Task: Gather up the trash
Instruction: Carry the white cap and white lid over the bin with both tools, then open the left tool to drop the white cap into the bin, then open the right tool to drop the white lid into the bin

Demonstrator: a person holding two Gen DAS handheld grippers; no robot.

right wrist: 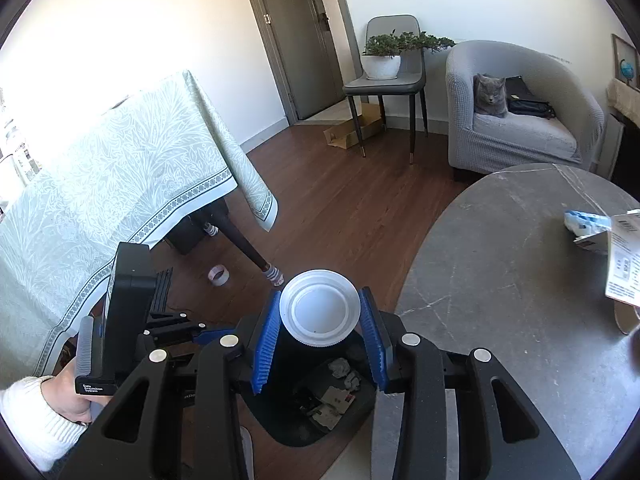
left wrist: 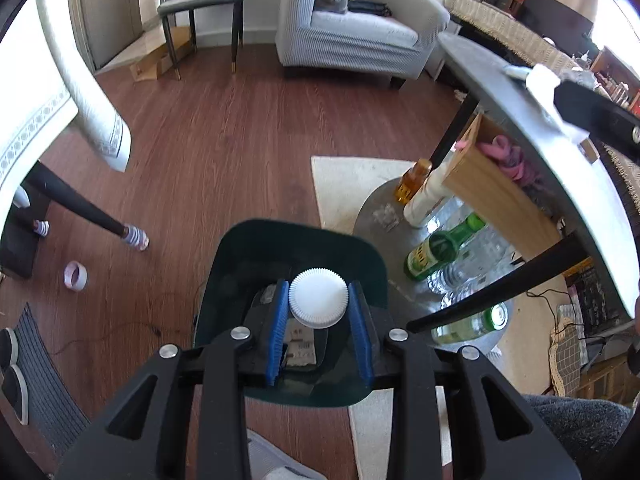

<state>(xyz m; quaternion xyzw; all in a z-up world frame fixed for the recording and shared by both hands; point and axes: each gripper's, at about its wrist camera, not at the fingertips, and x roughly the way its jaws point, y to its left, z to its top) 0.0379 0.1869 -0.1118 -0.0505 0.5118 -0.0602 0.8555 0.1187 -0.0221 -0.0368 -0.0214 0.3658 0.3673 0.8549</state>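
My left gripper (left wrist: 319, 286) is shut on a white ribbed cap (left wrist: 319, 300), blue pads pressing on both its sides. It hangs right over an open dark green bin (left wrist: 296, 236) with paper scraps at the bottom. My right gripper (right wrist: 320, 294) is shut on a white round lid (right wrist: 319, 312) with raised rings and a threaded rim. It is held above the same bin (right wrist: 280, 428), where crumpled scraps (right wrist: 336, 396) lie. A hand in a white sleeve (right wrist: 64, 396) holds the left gripper's body (right wrist: 132, 300) at the left of the right wrist view.
A grey round table (right wrist: 500, 280) stands to the right with a tissue pack (right wrist: 584, 224) and a white box (right wrist: 624, 256). Bottles (left wrist: 436, 252) and a wooden box (left wrist: 500, 196) sit under it. A clothed table (right wrist: 120, 200) is left. A tape roll (left wrist: 75, 276) lies on the floor.
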